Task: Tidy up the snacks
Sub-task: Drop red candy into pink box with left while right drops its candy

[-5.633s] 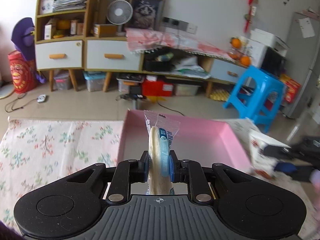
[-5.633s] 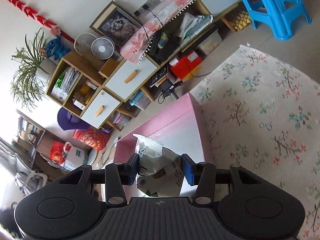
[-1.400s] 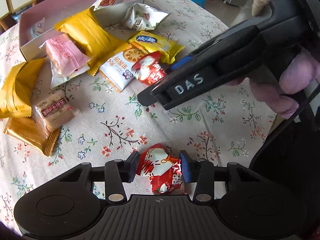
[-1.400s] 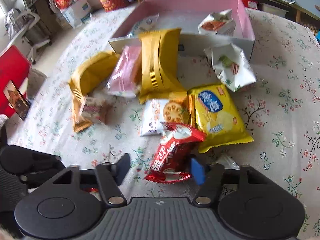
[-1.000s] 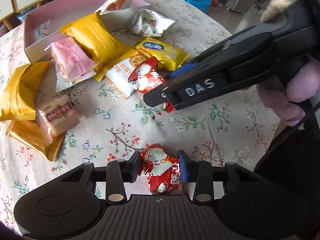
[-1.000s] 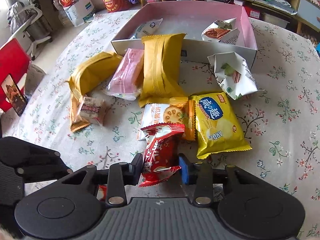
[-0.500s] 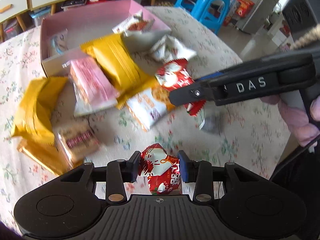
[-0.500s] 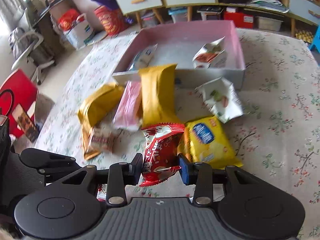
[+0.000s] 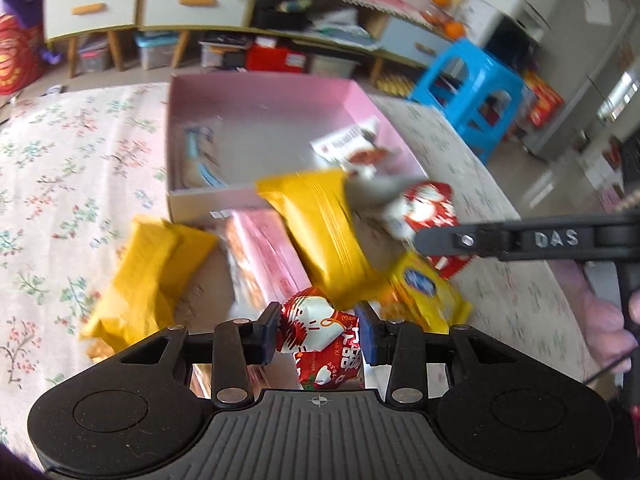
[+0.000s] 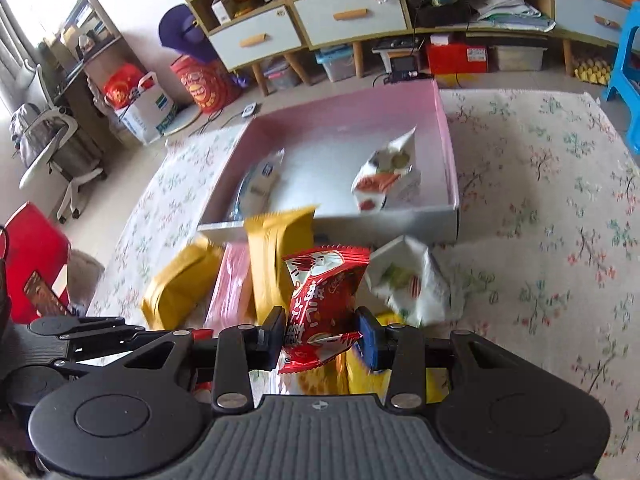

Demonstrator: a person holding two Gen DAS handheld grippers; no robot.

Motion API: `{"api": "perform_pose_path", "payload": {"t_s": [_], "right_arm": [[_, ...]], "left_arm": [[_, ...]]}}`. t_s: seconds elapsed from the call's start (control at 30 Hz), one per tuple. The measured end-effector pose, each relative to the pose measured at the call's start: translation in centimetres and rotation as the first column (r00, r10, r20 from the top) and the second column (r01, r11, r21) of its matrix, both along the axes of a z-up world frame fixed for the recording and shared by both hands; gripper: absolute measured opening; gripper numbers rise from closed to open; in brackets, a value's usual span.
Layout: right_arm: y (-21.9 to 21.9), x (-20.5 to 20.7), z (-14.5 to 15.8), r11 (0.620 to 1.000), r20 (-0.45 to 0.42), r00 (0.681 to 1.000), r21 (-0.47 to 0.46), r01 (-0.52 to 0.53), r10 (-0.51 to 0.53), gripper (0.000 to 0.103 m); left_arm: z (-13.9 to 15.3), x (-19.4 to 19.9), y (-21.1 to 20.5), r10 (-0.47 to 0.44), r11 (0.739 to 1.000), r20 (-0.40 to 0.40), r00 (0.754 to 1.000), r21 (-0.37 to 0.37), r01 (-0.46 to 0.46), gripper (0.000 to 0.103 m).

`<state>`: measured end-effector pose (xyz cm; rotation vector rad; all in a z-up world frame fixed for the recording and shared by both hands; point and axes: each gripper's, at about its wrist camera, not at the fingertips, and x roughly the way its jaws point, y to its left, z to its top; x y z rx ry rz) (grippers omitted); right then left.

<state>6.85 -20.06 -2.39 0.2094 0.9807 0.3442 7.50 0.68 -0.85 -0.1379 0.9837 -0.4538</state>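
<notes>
Both grippers were clamped on snacks: the left gripper (image 9: 319, 332) pinched a red-and-white foil snack packet (image 9: 320, 334), and the right gripper (image 10: 320, 332) squeezed a red crinkled foil snack bag (image 10: 324, 300), each held above the floral tablecloth (image 10: 540, 216). Just beyond lay a long yellow plastic packet (image 10: 276, 252) leaning on the near wall of the pink cardboard box (image 10: 446, 140), which held a white folded pouch (image 10: 388, 180) at its right.

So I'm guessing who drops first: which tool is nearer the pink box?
Right, as far as I can tell. The right tool with its red packet hangs near the pink box's front corner; the left tool holds its packet back behind the pile.
</notes>
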Motion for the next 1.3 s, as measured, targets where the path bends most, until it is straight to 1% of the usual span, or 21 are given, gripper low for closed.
{"api": "perform_pose_path", "payload": {"t_s": [0.1,0.23,0.33,0.43,0.5,0.6,0.73,0.83,0.9,1.07,1.2,1.3], "right_arm": [[-0.4,0.9,0.6,0.999,0.016,1.000,0.037,-0.001,0.000,0.029],[-1.0,2.3,1.3,0.997,0.049,0.998,0.068,0.022,-0.026,0.029],[-1.3,3.4,1.2,0.995,0.060,0.997,0.085,0.044,-0.049,0.029],[-1.8,4.4,0.6,0.992,0.078,0.995,0.112,0.059,-0.068,0.029],[-2.1,5.2,0.1,0.988,0.083,0.993,0.136,0.071,-0.082,0.029],[-2.7,6.3,-0.9,0.979,0.064,0.991,0.176,0.105,-0.118,0.029],[-3.3,7.0,-2.1,0.968,0.037,0.988,0.209,0.139,-0.149,0.029],[-3.2,7.2,-2.8,0.970,0.030,0.987,0.194,0.150,-0.158,0.029],[-3.0,7.2,-2.9,0.973,0.043,0.986,0.175,0.150,-0.160,0.029],[-2.6,7.5,-3.0,0.981,0.098,0.980,0.108,0.162,-0.172,0.028],[-2.8,7.9,-3.2,0.982,0.144,0.972,0.060,0.181,-0.188,0.027],[-3.1,8.4,-3.4,0.979,0.175,0.963,0.030,0.202,-0.204,0.027]], "left_arm": [[0.3,1.4,0.1,0.052,0.999,0.015,0.999,-0.006,-0.052,0.037],[1.2,3.5,0.2,0.093,0.996,0.046,0.995,-0.018,-0.092,0.037],[1.6,5.3,0.2,0.127,0.992,0.065,0.990,-0.021,-0.126,0.037],[1.8,7.0,0.1,0.166,0.986,0.087,0.982,-0.011,-0.166,0.037],[1.7,7.9,0.2,0.200,0.980,0.111,0.973,-0.021,-0.199,0.037],[1.3,9.2,0.6,0.252,0.967,0.128,0.959,-0.063,-0.246,0.037],[0.3,10.7,0.4,0.291,0.956,0.122,0.949,-0.069,-0.285,0.037],[-0.5,11.7,-0.1,0.310,0.951,0.105,0.945,-0.044,-0.307,0.037],[-0.9,12.2,-0.4,0.312,0.950,0.109,0.944,-0.023,-0.312,0.037],[-1.2,12.8,-1.6,0.298,0.951,0.154,0.942,0.034,-0.307,0.037],[-1.3,13.1,-2.3,0.298,0.944,0.194,0.935,0.084,-0.318,0.038],[-1.3,13.3,-2.4,0.302,0.941,0.207,0.931,0.091,-0.326,0.038]]}}
